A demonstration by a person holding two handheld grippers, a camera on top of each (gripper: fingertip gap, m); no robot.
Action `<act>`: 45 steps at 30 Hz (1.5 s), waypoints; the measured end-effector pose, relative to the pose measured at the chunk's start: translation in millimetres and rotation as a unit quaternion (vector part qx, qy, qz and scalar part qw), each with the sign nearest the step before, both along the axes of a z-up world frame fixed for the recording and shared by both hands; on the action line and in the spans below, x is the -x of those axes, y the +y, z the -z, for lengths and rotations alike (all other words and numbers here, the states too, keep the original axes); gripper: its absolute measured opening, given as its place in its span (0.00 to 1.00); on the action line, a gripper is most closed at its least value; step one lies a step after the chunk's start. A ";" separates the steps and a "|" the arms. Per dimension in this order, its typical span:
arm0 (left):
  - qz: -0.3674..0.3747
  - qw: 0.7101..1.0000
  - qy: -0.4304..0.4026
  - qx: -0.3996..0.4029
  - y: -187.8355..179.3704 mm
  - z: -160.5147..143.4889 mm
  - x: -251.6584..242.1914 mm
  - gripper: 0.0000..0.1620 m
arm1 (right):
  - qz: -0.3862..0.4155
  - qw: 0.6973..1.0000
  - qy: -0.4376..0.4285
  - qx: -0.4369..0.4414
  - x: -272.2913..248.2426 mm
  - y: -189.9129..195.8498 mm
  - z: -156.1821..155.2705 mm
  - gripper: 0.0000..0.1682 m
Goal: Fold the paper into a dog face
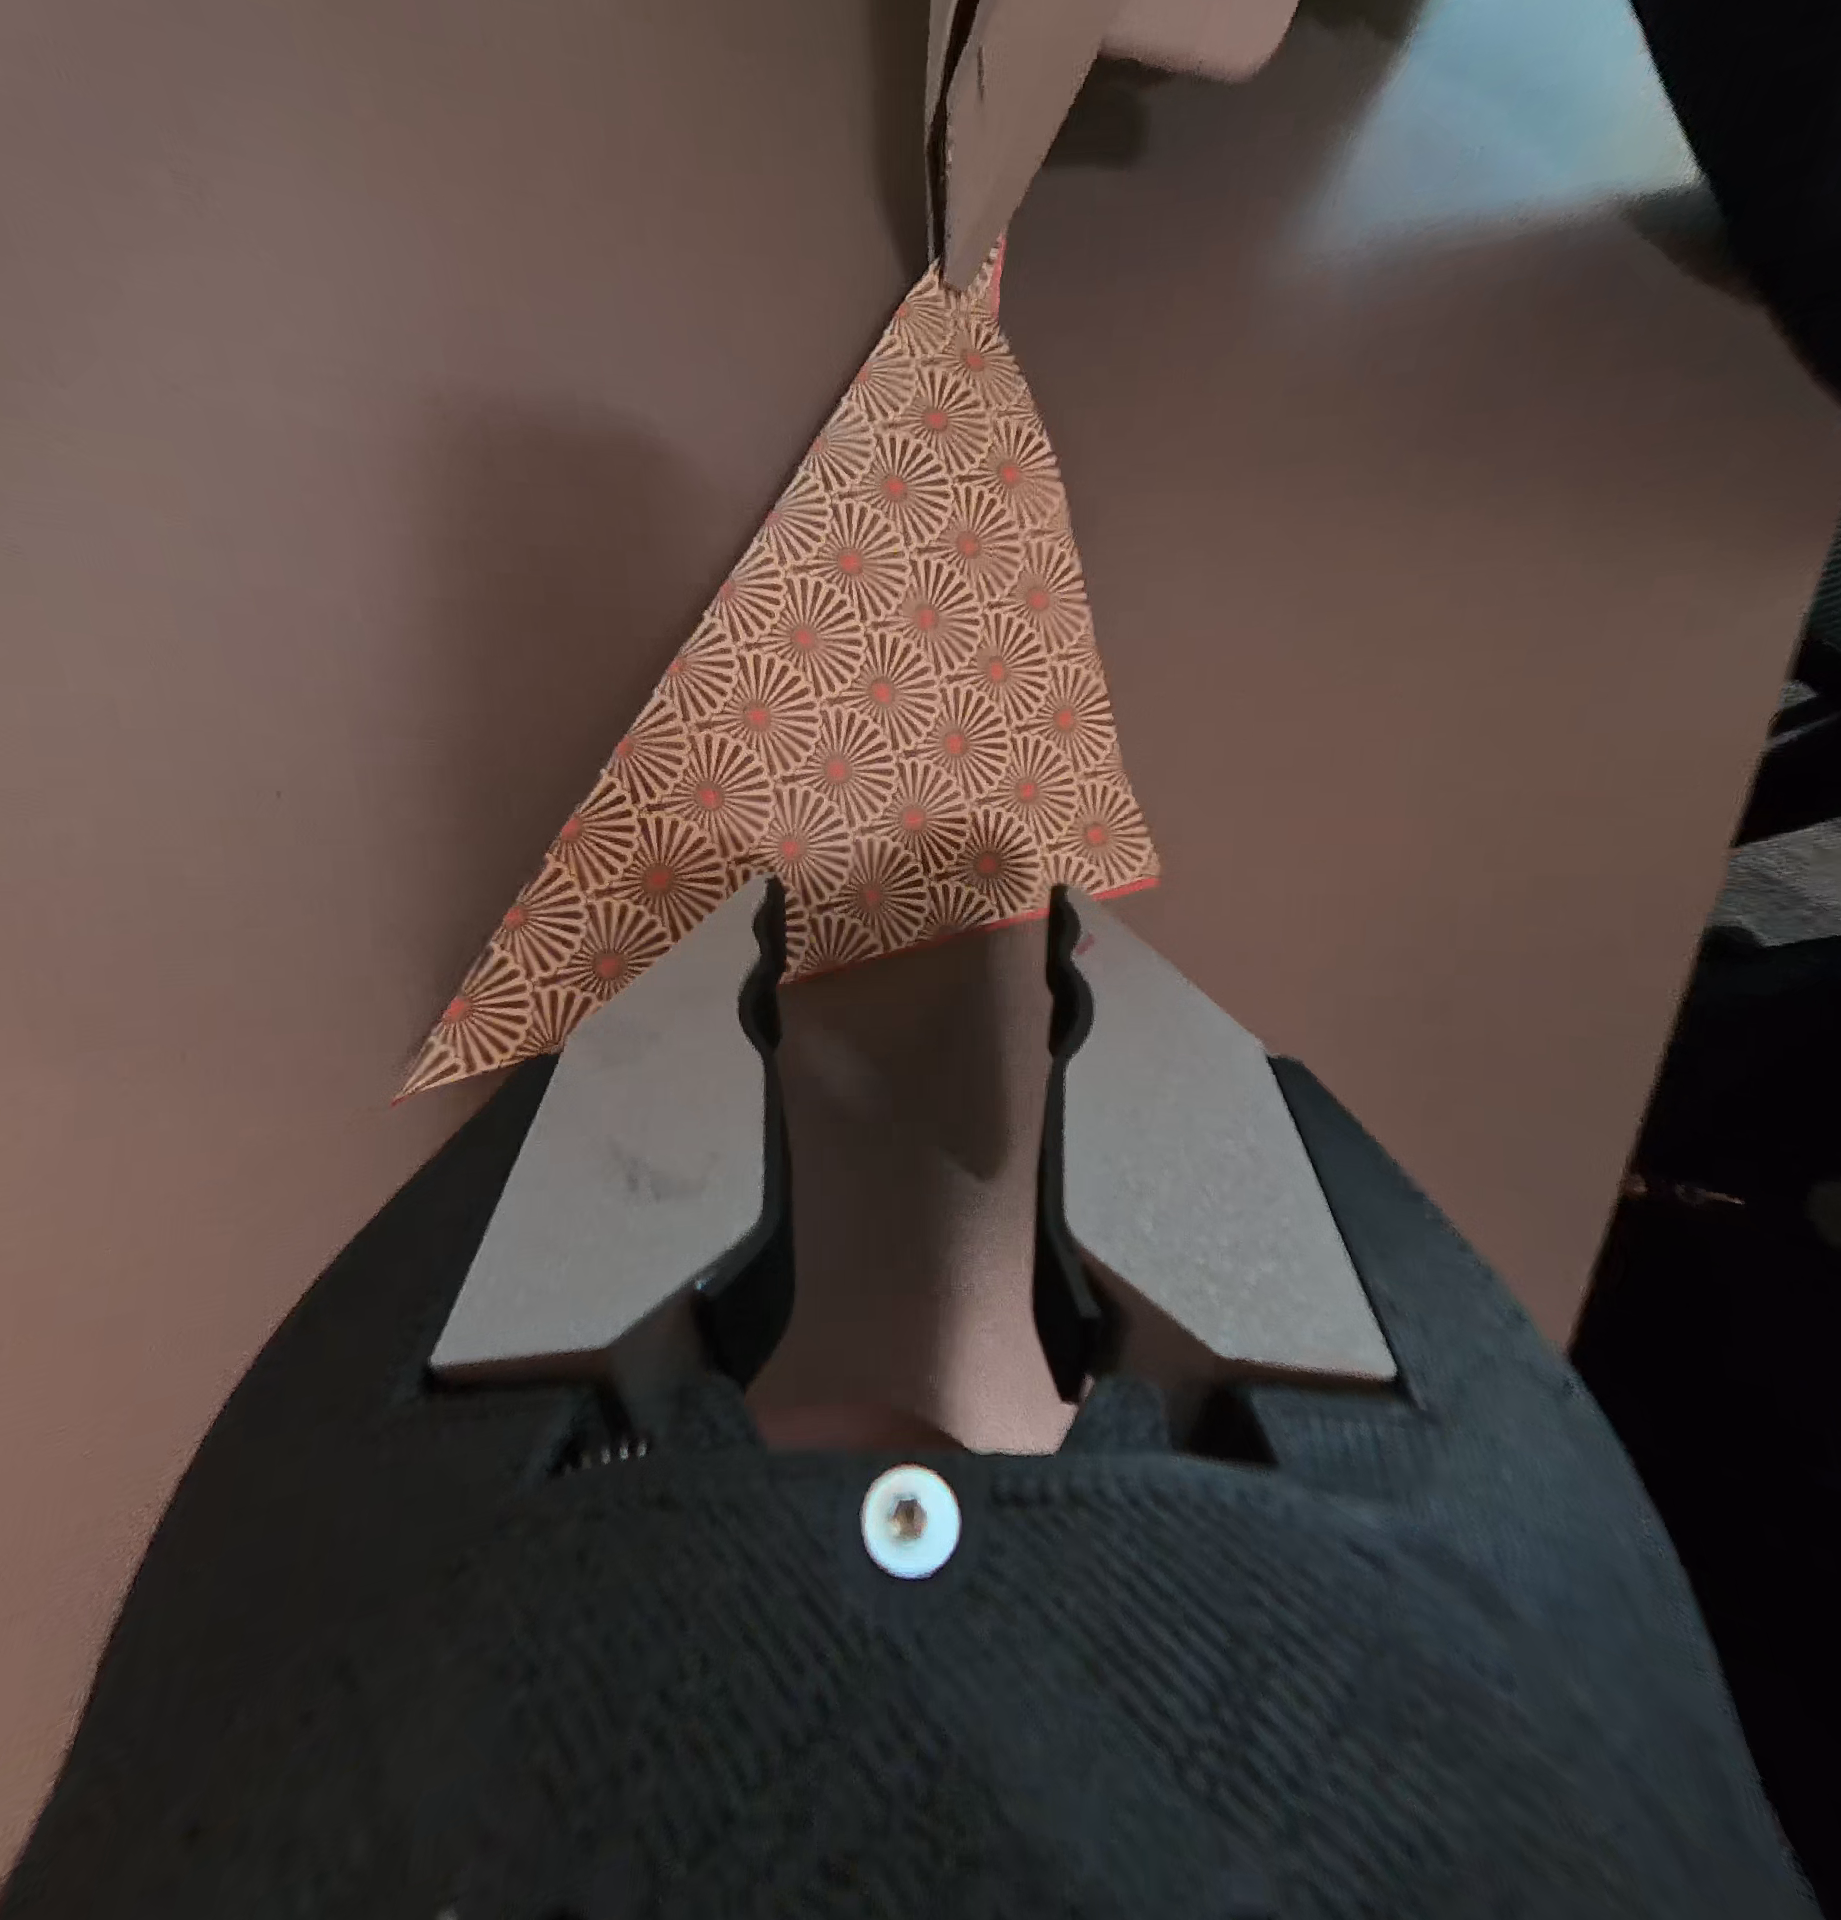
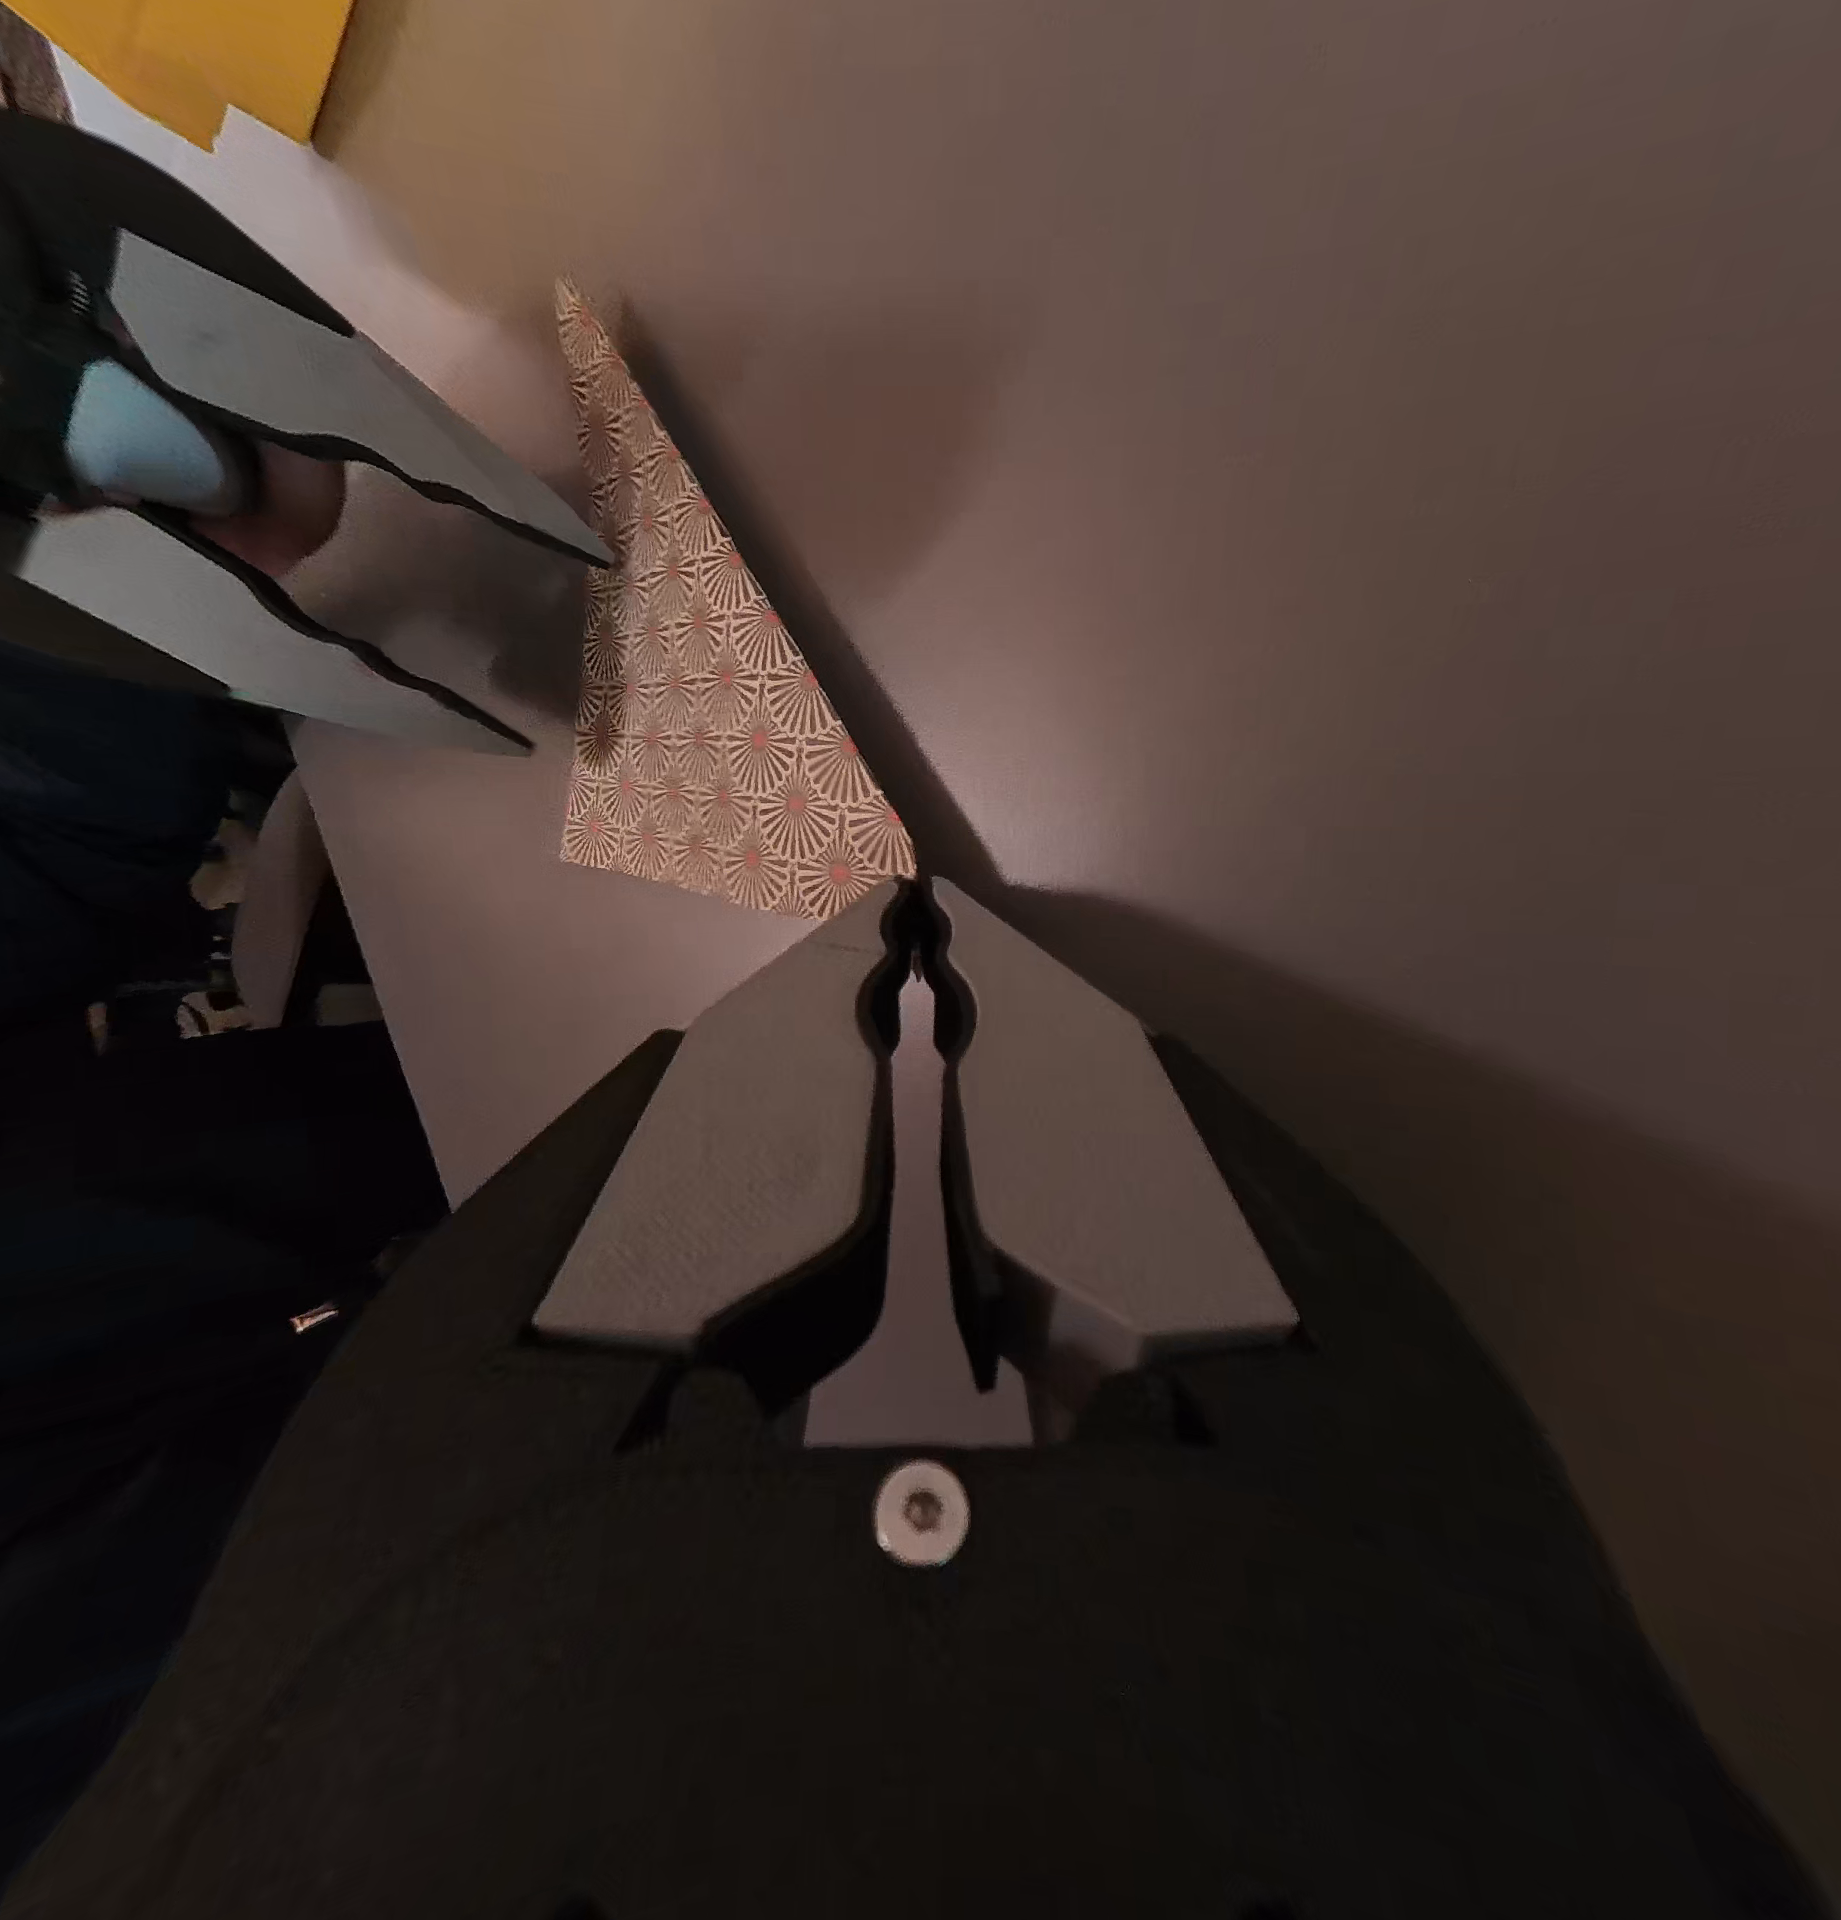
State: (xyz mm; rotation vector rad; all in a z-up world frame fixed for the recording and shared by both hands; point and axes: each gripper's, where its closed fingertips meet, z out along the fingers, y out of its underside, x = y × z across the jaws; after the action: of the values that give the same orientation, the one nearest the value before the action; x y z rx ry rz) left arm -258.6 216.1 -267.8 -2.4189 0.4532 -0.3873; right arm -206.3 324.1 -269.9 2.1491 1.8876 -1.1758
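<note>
The paper [image 1: 895, 665] lies as a triangle near the bench [image 1: 272, 520] edge; ears remain; left tongs [image 1: 916, 904] gape, right tongs [image 2: 918, 891] pinch its corner

Both wrist cams sit close, angled down at the desk [image 1: 272, 520]. Left looks along the folded patterned paper [image 1: 895, 675] toward its far tip; right faces from there. Shared: paper, desk.

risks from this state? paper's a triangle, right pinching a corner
1. The right gripper grips only the very tip of the paper; a pull may tear or slip it.
2. The left gripper is open over the paper's edge; closing there may crumple it rather than crease.
3. Motion blur suggests fast movement, so the fold may misalign.
</note>
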 end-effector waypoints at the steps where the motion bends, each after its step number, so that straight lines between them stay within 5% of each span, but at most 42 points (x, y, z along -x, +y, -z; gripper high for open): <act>1: 0.001 1.000 -0.008 -0.005 0.8 -7.0 -0.1 0.30 | -0.003 1.000 0.002 -0.006 0.3 -0.3 -0.8 0.00; 7: 0.031 0.998 -0.012 -0.045 25.5 -46.0 -16.8 0.20 | -0.025 0.999 0.010 -0.040 1.9 -2.6 -1.9 0.00; 14: 0.075 0.994 0.058 0.052 49.2 9.3 -38.0 0.07 | -0.020 0.998 0.021 -0.049 2.9 1.1 -6.0 0.00; 17: 0.053 0.997 0.036 0.041 57.6 11.1 -35.9 0.01 | -0.017 0.998 0.028 -0.058 3.6 3.1 -8.9 0.00; 26: 0.022 0.999 -0.042 0.019 63.4 10.2 -36.9 0.00 | -0.022 0.989 0.091 -0.116 14.7 -3.3 -35.7 0.00; 36: 0.067 0.997 -0.022 -0.006 59.7 -7.3 -43.7 0.00 | -0.030 0.986 0.083 -0.142 16.3 -1.8 -29.0 0.00; 45: 0.116 0.992 0.010 0.055 64.7 11.1 -39.5 0.00 | -0.042 0.984 0.101 -0.144 19.0 -6.6 -33.9 0.00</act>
State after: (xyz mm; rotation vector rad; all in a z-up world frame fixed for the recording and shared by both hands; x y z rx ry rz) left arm -219.2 280.8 -279.0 -2.4840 0.7443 -0.5011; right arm -225.3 317.6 -236.1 2.1240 2.3410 -1.2120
